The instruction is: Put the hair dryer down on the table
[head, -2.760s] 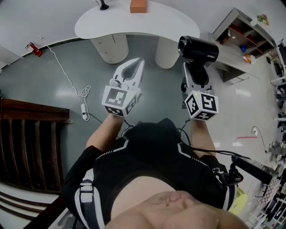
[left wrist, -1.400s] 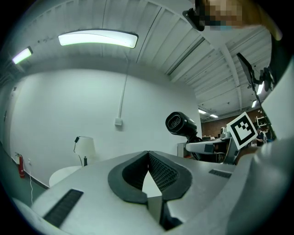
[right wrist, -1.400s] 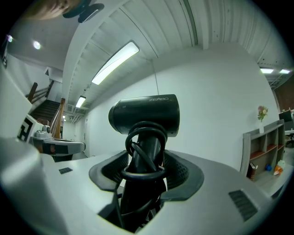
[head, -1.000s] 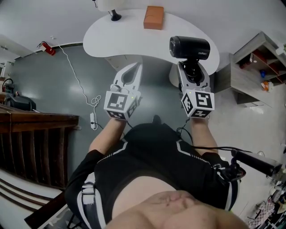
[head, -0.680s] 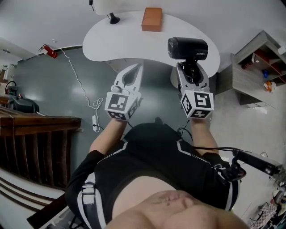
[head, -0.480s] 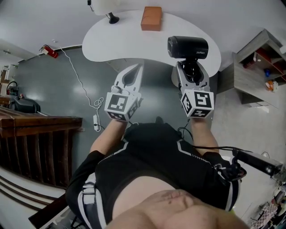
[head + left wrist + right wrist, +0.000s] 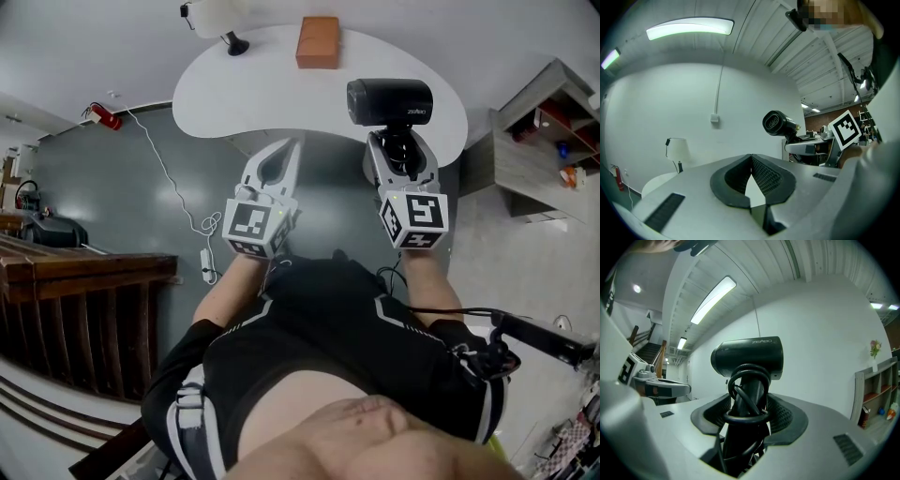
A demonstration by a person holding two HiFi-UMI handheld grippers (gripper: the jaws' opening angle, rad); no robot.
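A white table (image 7: 272, 94) lies ahead, bearing a lamp (image 7: 220, 19) and an orange box (image 7: 318, 42). The hair dryer (image 7: 389, 101) stands upright in the air by the table's near edge, its cord-wrapped handle pinched in the right gripper (image 7: 400, 148). Beside it, the left gripper (image 7: 292, 145) is pressed together, empty.

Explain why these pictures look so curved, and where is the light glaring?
Head view: the wide lens bows the white table. Left gripper view: black corners, and the ceiling lamp glares. Right gripper view: the hair dryer is dark against a bright wall.
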